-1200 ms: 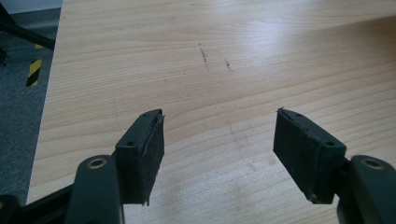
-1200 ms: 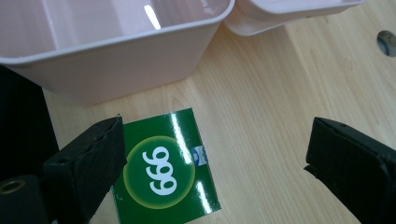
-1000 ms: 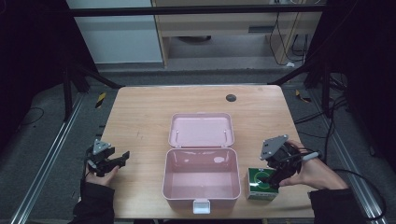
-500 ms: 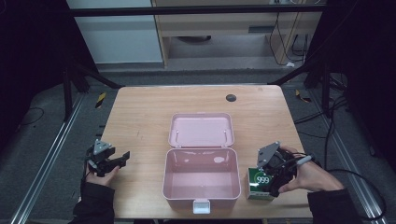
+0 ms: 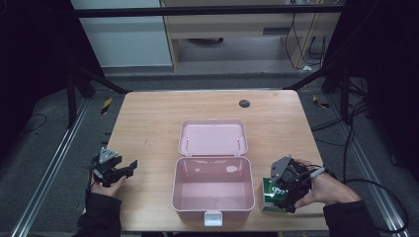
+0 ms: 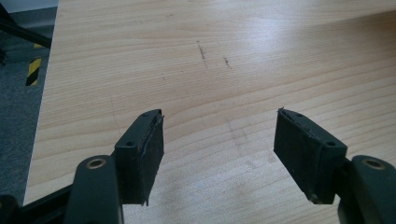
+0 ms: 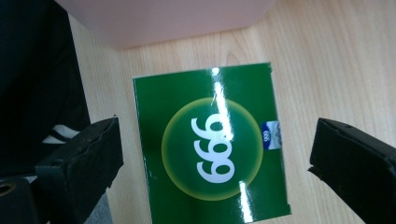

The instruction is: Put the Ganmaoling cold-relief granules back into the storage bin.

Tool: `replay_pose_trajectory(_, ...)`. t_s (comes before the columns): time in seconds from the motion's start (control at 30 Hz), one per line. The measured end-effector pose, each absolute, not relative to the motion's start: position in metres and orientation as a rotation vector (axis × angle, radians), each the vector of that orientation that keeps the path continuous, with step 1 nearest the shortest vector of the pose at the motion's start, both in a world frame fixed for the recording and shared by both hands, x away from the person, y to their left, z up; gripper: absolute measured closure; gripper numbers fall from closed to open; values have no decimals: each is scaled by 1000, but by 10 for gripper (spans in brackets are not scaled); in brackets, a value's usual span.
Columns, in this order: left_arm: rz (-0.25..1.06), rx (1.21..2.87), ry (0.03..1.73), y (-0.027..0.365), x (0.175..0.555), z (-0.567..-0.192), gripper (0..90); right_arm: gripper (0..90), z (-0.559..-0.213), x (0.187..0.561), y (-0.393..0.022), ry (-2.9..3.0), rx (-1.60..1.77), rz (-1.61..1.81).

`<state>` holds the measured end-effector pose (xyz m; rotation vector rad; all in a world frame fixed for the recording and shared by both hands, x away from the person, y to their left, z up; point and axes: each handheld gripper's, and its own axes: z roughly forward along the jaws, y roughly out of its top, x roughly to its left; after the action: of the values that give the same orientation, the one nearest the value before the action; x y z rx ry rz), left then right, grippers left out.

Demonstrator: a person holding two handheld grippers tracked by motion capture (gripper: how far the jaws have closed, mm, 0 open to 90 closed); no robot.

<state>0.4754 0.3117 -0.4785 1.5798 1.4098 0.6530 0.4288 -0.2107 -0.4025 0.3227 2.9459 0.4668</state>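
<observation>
Right gripper [image 7: 215, 158] is hovering, jaws apart, over the green box [image 7: 212, 144] lying right of the open pink case [image 5: 213, 190]; nothing is packed yet. Left gripper [image 6: 229, 154] is idling open near the table's [image 5: 148, 123] left edge.

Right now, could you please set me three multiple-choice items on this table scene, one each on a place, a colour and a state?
1. Where does the green box lie?
A. inside the pink case
B. on the table, right of the pink case
C. on the floor

2. What colour is the box's top?
A. green with white 999
B. plain red
C. blue

3. How does the right gripper stand?
A. shut on the lid
B. shut on nothing
C. open, jaws either side of the box

Answers: B, the high view shows it beside the case; A, the right gripper view shows the print; C, gaps show beside both jaws.
</observation>
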Motion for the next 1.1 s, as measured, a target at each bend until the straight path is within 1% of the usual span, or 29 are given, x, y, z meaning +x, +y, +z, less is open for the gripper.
replay_pose_trajectory(0.53,656,1584,1411,312,476,-479,323,28,-421,433,-208,2982,305,435)
replay_pose_trajectory(0.83,659,1591,1414,312,476,-479,324,49,-438,438,-208,3013,313,423)
replay_pose_trajectory(1.1,660,1590,1415,312,476,-480,325,68,-446,440,-208,3028,318,431)
